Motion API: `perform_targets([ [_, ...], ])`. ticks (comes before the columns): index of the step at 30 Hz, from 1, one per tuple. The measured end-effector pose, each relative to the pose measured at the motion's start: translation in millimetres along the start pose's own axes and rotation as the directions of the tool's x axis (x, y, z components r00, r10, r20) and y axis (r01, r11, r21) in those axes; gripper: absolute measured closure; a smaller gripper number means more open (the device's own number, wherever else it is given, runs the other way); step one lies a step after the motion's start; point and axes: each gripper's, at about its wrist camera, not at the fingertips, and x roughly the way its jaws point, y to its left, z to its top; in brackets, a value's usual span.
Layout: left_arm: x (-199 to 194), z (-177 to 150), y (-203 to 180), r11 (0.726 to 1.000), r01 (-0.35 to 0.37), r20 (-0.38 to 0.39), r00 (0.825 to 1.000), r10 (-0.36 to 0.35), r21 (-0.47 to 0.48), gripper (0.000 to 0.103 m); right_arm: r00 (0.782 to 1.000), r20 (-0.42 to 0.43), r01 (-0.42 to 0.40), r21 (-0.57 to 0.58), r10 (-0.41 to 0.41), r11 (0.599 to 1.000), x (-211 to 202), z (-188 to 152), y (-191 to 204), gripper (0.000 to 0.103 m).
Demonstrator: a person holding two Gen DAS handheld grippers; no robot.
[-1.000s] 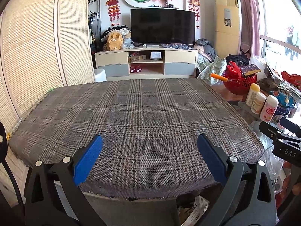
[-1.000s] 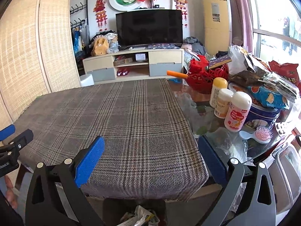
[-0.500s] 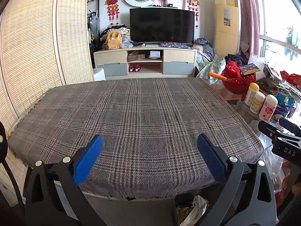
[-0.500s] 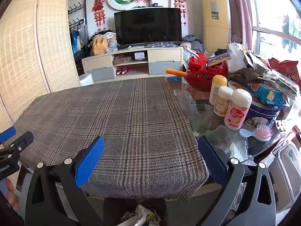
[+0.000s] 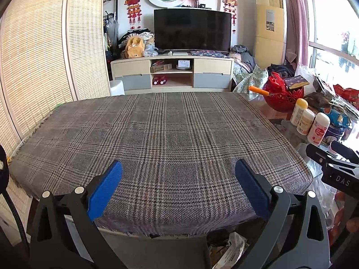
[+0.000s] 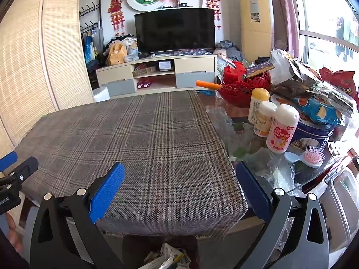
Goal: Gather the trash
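On the counter: a plaid cloth is spread over most of the counter, and honestly no trash can be spotted on it. The glass part on the right is left bare.

Trash bin: crumpled paper trash is seen in a bin tucked below the near counter edge, right under both tools. It also shows in the left view.

Left tool: held wide open over the near edge of the cloth, nothing gripped.

Right tool: also spread wide, empty, hovering over the cloth's right corner.

Step in hand: looks like a scan for what gets binned, or the job is nearly wrapped up; can't be told for sure. If something is to be picked, the crinkled clear plastic by the right tool would be guessed as the likeliest candidate.

Doing it well: thin film should be pinched at a raised fold, jaws brought low and closed slowly, then carried straight back over the bin.

Clutter on the right: a red basket, a blue tin, snack bags, three white bottles and a pink hairbrush are packed close together.

In the way: the bottles stand just beside the plastic and could be tipped by a careless sweep; the hairbrush sits near it too.
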Motion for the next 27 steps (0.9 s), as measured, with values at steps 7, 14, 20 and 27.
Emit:
perform_targets([
  [7, -0.2, -0.6, 1.1, 1.0, -0.001, -0.002, 1.0, 0.001, -0.01, 0.008, 1.0, -0.001, 0.001, 0.0, -0.001, 1.0, 0.2, 0.6, -0.1, 0.003],
  [14, -1.8, -0.2, -0.3, 1.0, -0.002, 0.004, 1.0, 0.002, -0.011, 0.008, 1.0, -0.001, 0.0, 0.006, 0.001, 1.0, 0.1, 0.7, 0.0, 0.003],
  [20, -1.9, 0.4, 0.2, 1.0, -0.002, 0.001, 1.0, 0.002, -0.016, 0.008, 1.0, -0.001, 0.001, 0.008, -0.001, 1.0, 0.2, 0.8, -0.2, 0.003],
  [27, -2.9, 0.5, 4.5, 0.999, -0.011, 0.002, 1.0, 0.011, -0.031, 0.008, 1.0, -0.007, 0.006, 0.011, -0.006, 1.0, 1.0, 0.8, -1.5, 0.003],
])
